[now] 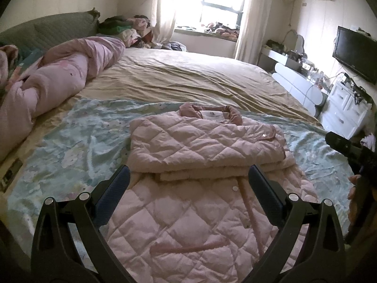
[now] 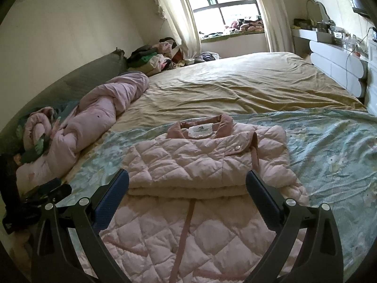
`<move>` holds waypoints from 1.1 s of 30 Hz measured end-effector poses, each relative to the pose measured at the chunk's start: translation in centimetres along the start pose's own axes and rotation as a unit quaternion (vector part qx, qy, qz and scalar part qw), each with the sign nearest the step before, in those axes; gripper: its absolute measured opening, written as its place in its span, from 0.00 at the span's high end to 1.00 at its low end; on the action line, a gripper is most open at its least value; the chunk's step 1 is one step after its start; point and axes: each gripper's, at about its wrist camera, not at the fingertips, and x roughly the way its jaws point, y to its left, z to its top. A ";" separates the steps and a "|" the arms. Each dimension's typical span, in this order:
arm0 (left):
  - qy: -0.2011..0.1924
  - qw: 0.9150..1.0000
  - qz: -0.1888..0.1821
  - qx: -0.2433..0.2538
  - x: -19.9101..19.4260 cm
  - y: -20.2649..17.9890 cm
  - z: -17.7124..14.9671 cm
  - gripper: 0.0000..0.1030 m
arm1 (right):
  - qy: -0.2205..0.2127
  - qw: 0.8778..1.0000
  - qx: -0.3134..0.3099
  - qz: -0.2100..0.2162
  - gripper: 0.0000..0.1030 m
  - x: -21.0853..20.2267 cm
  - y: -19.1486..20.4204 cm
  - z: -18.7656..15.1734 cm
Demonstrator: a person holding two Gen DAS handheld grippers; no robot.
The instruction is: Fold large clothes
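Pink quilted jacket [image 1: 202, 141] lies partly folded on the bed [image 1: 188, 75], near its front edge, collar toward the window. Left gripper [image 1: 188, 176] and right gripper [image 2: 187, 180] both hover released above it, holding nothing.

No text, brand or number could be read in either view. The one thing that bore print was a white neck label [image 2: 199, 131] sewn inside the collar [image 2: 225, 120] of the pink quilted jacket [image 2: 188, 165], at about twelve o'clock from the jacket's folded middle. In the right wrist view it carried a small dark mark with a faint line of print beneath it, both too small and blurred to make out. In the left wrist view the same label [image 1: 214, 115] showed only a dark speck. A striped tag [image 1: 10, 175] at the bed's edge, near nine o'clock, was also illegible.
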 end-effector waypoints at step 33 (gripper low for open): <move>0.033 0.998 0.043 0.028 -2.7 0.0 -7.7 0.09 | 0.029 0.999 -0.013 0.005 0.04 -4.2 -1.2 -6.6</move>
